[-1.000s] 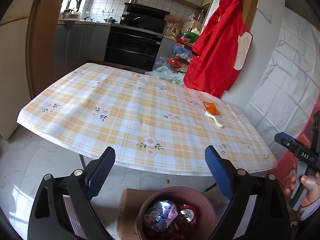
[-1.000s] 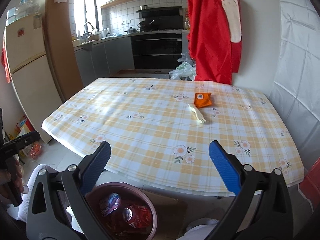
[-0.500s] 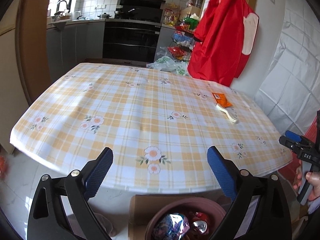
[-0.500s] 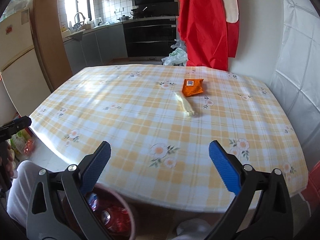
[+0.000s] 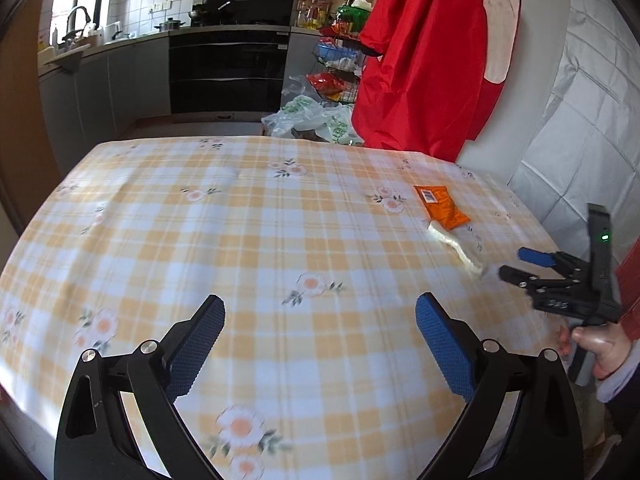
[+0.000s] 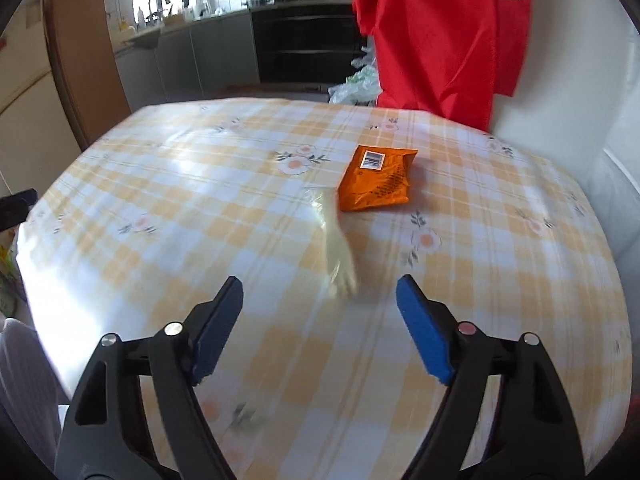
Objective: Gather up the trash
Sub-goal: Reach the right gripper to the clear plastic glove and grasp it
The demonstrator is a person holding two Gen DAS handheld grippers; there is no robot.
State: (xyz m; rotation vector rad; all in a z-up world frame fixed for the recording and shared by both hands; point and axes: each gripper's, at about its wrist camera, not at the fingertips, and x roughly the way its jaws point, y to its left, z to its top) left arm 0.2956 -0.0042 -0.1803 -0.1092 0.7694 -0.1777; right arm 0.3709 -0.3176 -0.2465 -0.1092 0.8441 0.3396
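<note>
The orange packet (image 6: 376, 186) with a barcode label, text unreadable, lies on the table (image 6: 160, 208) at one o'clock, touching a pale wrapper (image 6: 336, 240). The right gripper (image 6: 320, 312) is closing, empty; the left gripper (image 5: 320, 332) gapes empty.

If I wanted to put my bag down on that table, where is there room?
Nearly anywhere. The checked tablecloth lies bare from the kitchen-side edge to the near edge. Only the far right is taken: an orange packet with a pale wrapper beside it, and the right gripper, closing with nothing between its jaws, points at them.
</note>
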